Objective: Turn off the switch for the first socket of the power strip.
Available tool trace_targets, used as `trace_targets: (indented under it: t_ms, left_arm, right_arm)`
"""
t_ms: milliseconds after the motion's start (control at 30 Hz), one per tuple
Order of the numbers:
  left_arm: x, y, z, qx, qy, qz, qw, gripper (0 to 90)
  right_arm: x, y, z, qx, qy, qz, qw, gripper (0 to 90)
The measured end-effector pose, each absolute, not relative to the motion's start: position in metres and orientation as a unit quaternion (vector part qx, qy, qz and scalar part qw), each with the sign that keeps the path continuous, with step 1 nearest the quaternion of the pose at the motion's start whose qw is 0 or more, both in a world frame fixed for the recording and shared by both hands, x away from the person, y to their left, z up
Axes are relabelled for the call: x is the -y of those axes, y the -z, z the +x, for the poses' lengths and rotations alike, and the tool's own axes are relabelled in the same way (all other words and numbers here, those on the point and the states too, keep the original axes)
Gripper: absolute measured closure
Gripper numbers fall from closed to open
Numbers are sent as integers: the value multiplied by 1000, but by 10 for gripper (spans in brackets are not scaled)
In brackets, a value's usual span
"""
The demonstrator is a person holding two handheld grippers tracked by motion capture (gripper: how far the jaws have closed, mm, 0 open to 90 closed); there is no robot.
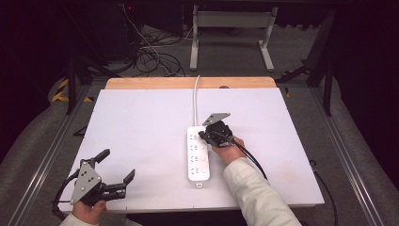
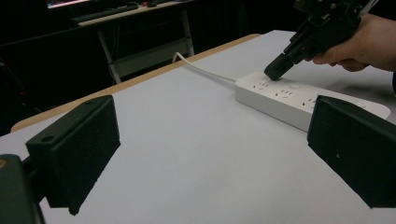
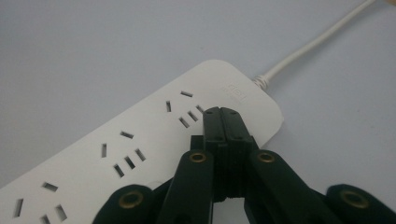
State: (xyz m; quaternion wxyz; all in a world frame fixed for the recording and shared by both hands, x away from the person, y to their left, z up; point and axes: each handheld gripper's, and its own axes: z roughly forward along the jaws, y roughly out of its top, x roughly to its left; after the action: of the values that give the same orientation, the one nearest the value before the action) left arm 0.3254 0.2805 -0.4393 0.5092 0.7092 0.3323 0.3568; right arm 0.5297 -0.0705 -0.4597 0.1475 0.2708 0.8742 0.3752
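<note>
A white power strip (image 1: pixel 197 157) lies lengthwise in the middle of the white table, its white cable (image 1: pixel 195 101) running off the far edge. My right gripper (image 1: pixel 203 135) is shut with nothing between its jaws. Its joined tips (image 3: pixel 221 114) point down at the strip's cable end (image 3: pixel 140 135), beside the last socket. In the left gripper view those tips (image 2: pixel 274 71) meet the strip's top face (image 2: pixel 289 100). My left gripper (image 1: pixel 117 164) stands open and empty near the table's front left corner, its jaws (image 2: pixel 217 149) wide apart and aimed toward the strip.
The white tabletop (image 1: pixel 141 122) ends in a wooden strip (image 1: pixel 188 83) at the back. Beyond it stand a grey desk frame (image 1: pixel 230 28) and loose floor cables (image 1: pixel 150 54). A light sleeve (image 1: pixel 254 193) crosses the table's front right.
</note>
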Motion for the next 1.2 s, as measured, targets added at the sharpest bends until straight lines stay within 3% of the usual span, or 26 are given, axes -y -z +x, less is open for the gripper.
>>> trace_targets:
  t_ms: [1200]
  left_arm:
    - [-281, 439, 327, -333, -357, 711, 507, 26]
  right_arm:
    - [71, 455, 524, -867, -377, 286, 158, 900]
